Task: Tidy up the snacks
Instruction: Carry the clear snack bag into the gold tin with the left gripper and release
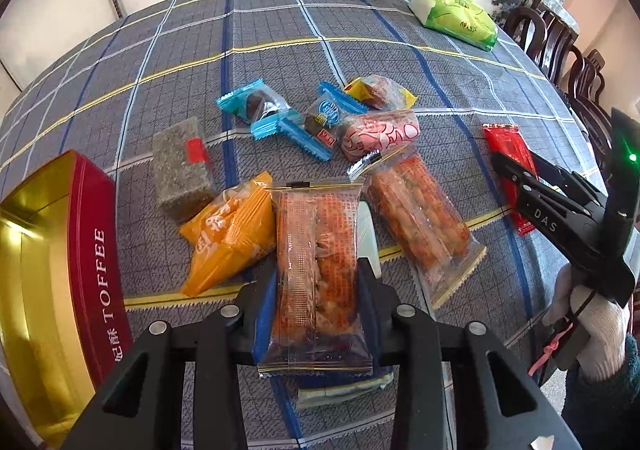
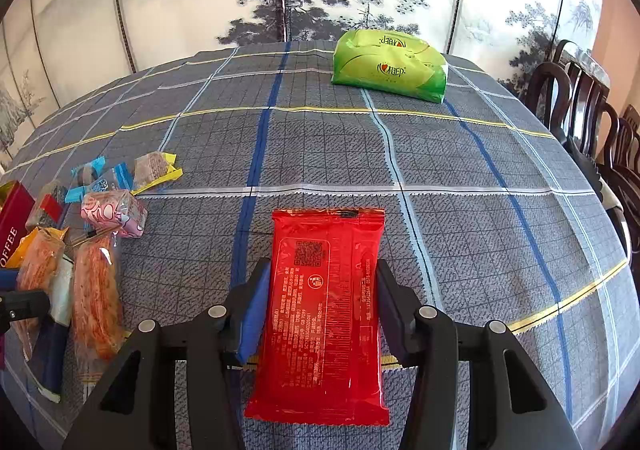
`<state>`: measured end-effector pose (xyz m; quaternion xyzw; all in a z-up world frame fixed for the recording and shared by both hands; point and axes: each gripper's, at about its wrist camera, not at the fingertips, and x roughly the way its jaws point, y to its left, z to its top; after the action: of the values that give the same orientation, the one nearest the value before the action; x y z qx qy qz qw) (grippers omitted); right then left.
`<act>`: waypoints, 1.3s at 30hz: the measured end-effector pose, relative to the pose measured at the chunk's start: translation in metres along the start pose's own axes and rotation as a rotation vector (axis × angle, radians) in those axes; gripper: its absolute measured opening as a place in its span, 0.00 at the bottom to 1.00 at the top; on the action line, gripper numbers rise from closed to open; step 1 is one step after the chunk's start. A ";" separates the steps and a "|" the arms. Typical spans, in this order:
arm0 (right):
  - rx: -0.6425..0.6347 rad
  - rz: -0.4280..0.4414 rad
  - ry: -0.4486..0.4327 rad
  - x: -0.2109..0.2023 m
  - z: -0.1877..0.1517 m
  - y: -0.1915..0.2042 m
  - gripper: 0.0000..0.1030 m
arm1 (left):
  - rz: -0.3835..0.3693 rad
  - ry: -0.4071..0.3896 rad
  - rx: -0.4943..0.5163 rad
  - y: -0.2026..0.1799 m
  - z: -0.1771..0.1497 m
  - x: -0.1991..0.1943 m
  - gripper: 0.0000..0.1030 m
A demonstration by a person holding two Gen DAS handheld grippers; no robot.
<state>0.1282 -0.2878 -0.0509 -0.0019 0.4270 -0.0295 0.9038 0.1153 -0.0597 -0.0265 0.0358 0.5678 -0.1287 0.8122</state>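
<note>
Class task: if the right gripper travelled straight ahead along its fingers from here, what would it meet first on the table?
Apart from the red packet the right gripper already holds, only bare tablecloth lies ahead; the green tissue pack sits farther on, slightly right.

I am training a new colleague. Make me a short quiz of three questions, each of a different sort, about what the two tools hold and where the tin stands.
1. True or false: the right tool holds the green tissue pack.
2. Multiple choice: the left tool is closed on which item? A. the pink wrapped snack B. the clear orange snack pack C. the grey-green block
3. Fill the gap: in the left wrist view, the open red toffee tin stands at the ___ edge of the picture.

Key
1. False; it holds the red packet, and the tissue pack lies at the far side of the table.
2. B
3. left
</note>
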 end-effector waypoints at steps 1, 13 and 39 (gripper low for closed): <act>0.000 0.000 0.000 0.000 0.000 0.000 0.50 | -0.002 -0.003 -0.001 0.001 -0.003 -0.002 0.32; -0.001 -0.003 0.001 0.000 0.000 0.000 0.50 | -0.057 -0.055 0.024 0.003 -0.025 -0.051 0.32; 0.006 -0.008 0.003 0.000 0.001 -0.003 0.54 | 0.282 -0.020 -0.195 0.192 -0.066 -0.059 0.32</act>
<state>0.1290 -0.2912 -0.0503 -0.0010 0.4281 -0.0344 0.9031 0.0833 0.1486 -0.0115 0.0351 0.5588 0.0420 0.8275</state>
